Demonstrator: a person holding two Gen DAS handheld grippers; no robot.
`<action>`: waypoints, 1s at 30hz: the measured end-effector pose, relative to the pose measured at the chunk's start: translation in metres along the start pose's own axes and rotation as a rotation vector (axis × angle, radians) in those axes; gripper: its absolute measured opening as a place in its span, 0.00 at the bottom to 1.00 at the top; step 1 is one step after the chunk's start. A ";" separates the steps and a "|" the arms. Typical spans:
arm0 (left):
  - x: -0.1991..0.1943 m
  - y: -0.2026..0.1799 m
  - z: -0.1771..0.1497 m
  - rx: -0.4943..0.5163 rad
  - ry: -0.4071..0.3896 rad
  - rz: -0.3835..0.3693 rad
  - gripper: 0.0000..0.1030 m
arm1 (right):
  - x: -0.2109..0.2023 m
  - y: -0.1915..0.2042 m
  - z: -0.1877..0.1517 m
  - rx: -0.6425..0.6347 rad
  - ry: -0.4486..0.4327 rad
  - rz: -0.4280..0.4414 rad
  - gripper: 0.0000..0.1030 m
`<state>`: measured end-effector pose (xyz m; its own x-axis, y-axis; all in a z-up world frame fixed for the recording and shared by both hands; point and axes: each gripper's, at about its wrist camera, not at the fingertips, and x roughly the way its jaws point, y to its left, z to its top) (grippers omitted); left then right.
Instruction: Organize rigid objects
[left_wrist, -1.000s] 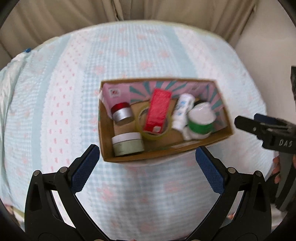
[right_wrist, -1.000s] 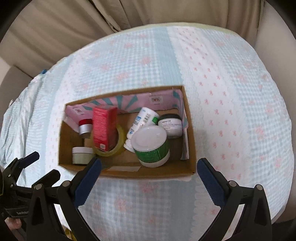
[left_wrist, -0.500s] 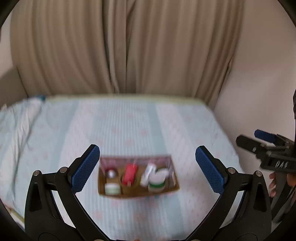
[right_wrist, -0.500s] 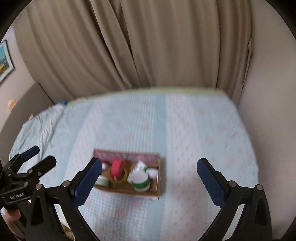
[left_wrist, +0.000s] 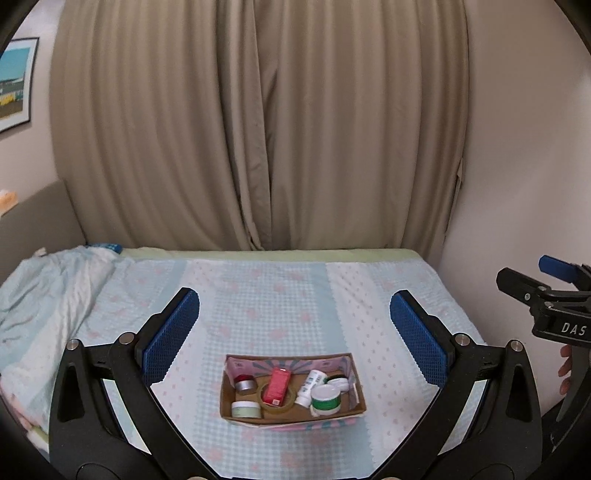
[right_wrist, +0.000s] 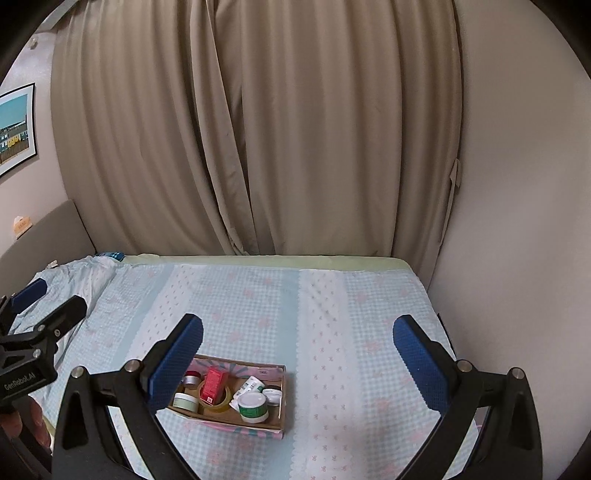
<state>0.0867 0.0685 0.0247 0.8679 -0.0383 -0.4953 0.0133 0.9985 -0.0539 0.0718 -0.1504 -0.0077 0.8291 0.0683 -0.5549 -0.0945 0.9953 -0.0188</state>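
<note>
Holding nothing, the left gripper (left_wrist: 294, 332) and right gripper (right_wrist: 297, 349) both have fingers spread wide, well above the bed (left_wrist: 258, 306). One box (left_wrist: 293, 415) sits ahead and below the left gripper, below-left of the right one. It holds one red carton (left_wrist: 279, 384) standing in one tape ring (left_wrist: 277, 401), one bottle (left_wrist: 311, 382) and four jars. Nothing is in between. Bare sheet surrounds the box; curtain (left_wrist: 258, 129) beyond, wall (right_wrist: 517, 184) right.

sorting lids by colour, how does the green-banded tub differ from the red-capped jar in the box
The green-banded tub has a white lid and looks wider; the red-capped jar has a silver body and looks smaller. The tub sits toward the cardboard box's right end, the jar at its left. Both stand upright inside the box.
</note>
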 end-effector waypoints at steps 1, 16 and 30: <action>-0.001 0.000 -0.001 0.000 -0.001 0.000 1.00 | -0.001 0.000 0.000 -0.001 -0.001 -0.004 1.00; -0.016 -0.003 -0.008 0.017 -0.009 0.007 1.00 | -0.002 0.001 -0.002 0.001 -0.012 -0.013 1.00; -0.013 -0.008 -0.006 0.029 -0.008 0.007 1.00 | -0.002 0.000 -0.001 0.003 -0.015 -0.014 1.00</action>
<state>0.0721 0.0609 0.0264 0.8720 -0.0309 -0.4886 0.0213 0.9995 -0.0251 0.0698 -0.1506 -0.0080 0.8387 0.0549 -0.5419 -0.0806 0.9965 -0.0238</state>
